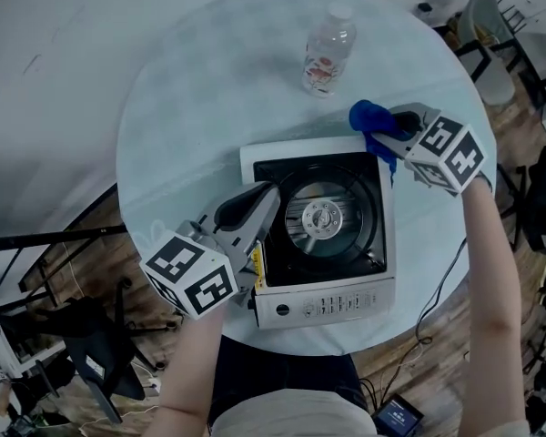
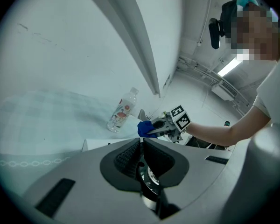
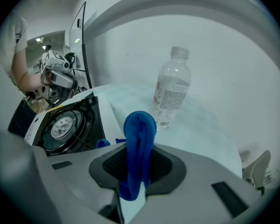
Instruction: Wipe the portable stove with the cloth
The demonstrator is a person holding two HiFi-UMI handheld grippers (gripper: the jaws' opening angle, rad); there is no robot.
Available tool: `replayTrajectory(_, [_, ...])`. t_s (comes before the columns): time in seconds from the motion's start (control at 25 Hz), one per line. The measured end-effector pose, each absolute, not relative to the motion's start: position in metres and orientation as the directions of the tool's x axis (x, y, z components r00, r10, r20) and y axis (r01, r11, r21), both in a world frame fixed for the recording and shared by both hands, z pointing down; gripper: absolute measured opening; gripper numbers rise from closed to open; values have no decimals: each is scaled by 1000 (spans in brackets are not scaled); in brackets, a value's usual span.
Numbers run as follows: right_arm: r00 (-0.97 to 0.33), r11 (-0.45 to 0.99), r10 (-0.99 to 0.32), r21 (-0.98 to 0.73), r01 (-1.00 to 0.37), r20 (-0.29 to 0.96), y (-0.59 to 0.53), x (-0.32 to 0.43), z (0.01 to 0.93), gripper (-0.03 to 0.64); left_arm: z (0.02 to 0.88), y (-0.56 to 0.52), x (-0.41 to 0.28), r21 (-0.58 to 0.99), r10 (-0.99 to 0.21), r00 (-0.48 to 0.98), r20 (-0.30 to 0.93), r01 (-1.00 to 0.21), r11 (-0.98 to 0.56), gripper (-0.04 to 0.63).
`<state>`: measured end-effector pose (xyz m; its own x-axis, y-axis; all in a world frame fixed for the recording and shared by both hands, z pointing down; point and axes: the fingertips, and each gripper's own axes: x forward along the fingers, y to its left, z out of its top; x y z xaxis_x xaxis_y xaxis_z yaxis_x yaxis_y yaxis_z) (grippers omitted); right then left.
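Observation:
The portable stove (image 1: 323, 303), white with a black top and a round burner (image 1: 323, 215), sits in the middle of the round table (image 1: 200, 89). My right gripper (image 1: 387, 135) is shut on a blue cloth (image 1: 369, 115) at the stove's back right corner. In the right gripper view the cloth (image 3: 139, 125) stands up in a bunch between the jaws of that gripper (image 3: 137, 148), with the stove (image 3: 105, 111) to the left. My left gripper (image 1: 271, 192) hovers at the stove's left edge. Its jaws (image 2: 141, 141) meet at the tips with nothing seen between them.
A clear plastic water bottle (image 1: 329, 48) stands upright on the table behind the stove, near the cloth. Chairs (image 1: 491, 44) stand off the table at the back right. A cable (image 1: 437, 289) hangs at the front right. Dark stands and a wooden floor lie to the left.

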<state>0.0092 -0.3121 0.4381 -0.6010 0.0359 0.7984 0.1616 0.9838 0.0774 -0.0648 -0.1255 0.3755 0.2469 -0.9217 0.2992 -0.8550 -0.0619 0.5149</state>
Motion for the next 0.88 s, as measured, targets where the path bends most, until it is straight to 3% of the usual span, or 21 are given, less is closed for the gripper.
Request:
replayTrajectory(0.44, [-574,947,-315,212,-241,756,-307,61,409,95,355,-102,-44,523,-891,374,257,-829,-197,38])
replayTrajectory(0.88, [-634,878,-478,349,-326,608,-207,50,330,97,327,-57,-63,477,-839,499,216,-804,-355,38])
